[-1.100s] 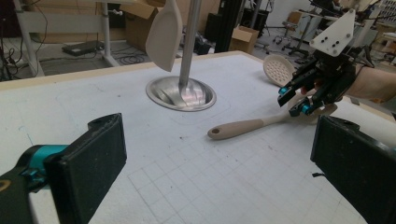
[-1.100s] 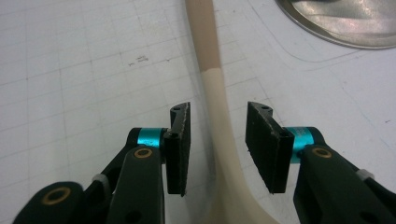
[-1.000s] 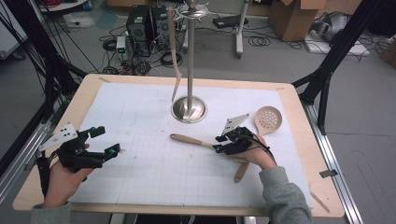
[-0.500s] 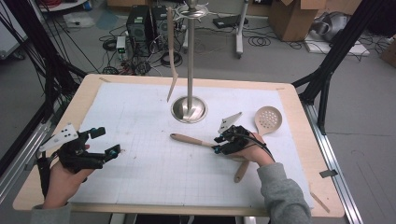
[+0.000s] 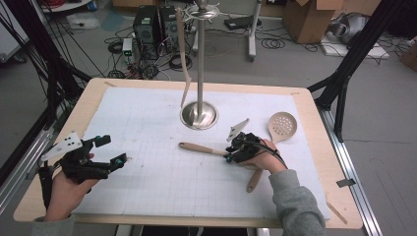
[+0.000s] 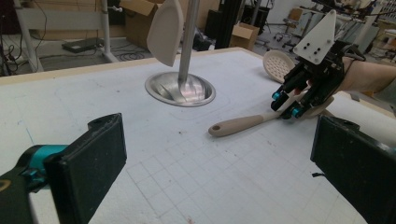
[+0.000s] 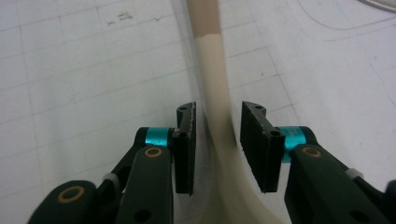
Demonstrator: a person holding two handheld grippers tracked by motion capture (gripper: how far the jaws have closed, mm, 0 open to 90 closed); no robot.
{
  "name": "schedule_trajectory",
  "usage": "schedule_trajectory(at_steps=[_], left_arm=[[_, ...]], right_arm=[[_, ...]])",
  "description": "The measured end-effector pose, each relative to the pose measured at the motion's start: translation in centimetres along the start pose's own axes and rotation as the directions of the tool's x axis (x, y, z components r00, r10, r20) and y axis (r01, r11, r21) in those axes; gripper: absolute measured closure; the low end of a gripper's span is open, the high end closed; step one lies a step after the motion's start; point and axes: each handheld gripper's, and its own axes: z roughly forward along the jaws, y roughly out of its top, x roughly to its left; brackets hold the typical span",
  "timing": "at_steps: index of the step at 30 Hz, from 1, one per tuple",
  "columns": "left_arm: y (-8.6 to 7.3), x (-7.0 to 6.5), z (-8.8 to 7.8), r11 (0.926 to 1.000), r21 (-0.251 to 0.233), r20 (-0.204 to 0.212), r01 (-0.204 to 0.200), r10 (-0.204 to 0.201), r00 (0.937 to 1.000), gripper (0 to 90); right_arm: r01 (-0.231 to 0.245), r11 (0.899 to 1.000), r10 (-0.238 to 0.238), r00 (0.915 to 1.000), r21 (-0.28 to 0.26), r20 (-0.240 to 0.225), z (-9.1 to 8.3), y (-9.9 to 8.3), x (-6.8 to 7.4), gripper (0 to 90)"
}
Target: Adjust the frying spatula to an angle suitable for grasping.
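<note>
My right fingers (image 7: 187, 149) have just been closing around the beige spatula (image 7: 215, 88) neck, narrow but not yet pressing, a sliver of gap either side. It lies on the desk (image 5: 147, 206) at five o'clock from the stand base (image 5: 198, 116). Next: pinch, then lift. My left gripper (image 5: 101, 155) hangs wide, holding nothing.
</note>
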Motion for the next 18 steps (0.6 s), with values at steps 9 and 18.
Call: schedule_trajectory(at_steps=[9,18], left_arm=[[-0.06,-0.09,0.12,1.0,0.002,0.002,0.0,0.0,1.0,3.9],[-0.06,-0.08,0.13,1.0,0.004,0.001,-0.001,0.001,1.0,3.9]], right_arm=[[0.007,1.0,-0.007,0.9999,-0.002,-0.007,0.12,-0.08,-0.1,75.4],[-0.024,0.999,0.024,0.9997,0.025,-0.01,-0.01,0.16,-0.09,77.8]])
